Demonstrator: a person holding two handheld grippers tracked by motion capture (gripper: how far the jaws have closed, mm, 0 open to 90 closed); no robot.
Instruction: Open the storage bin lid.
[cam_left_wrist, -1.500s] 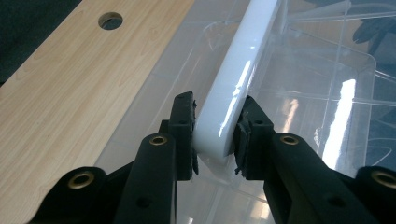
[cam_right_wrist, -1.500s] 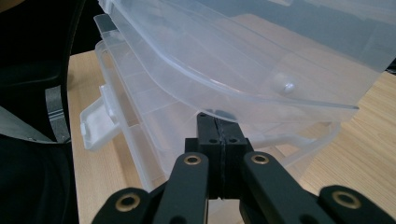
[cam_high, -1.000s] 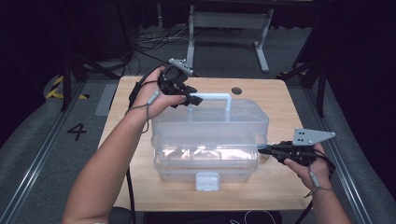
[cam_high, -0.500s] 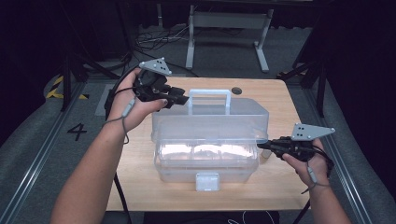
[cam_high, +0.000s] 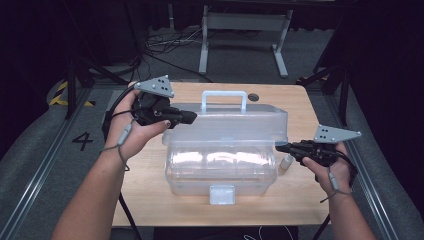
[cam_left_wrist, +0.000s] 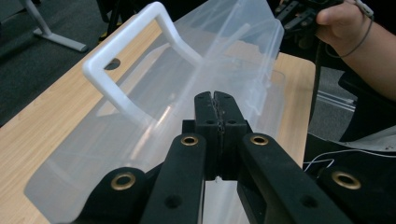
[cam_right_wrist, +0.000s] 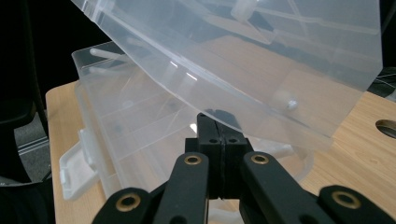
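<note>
The left gripper (cam_high: 192, 117), jaws just closed with nothing between them, presses its tips against the left end of the clear, glossy plastic lid (cam_high: 225, 127), whose white loop handle (cam_left_wrist: 135, 51) stands beyond and left of those jaws. The ribbed box (cam_high: 220, 167) sits on the pale wooden table (cam_high: 300, 200), its white latch (cam_high: 222, 194) hanging loose. The right gripper (cam_high: 280, 147), jaws together and empty, props the lid's right corner from beneath; opening appears midway, and next calls for lifting both ends evenly.
</note>
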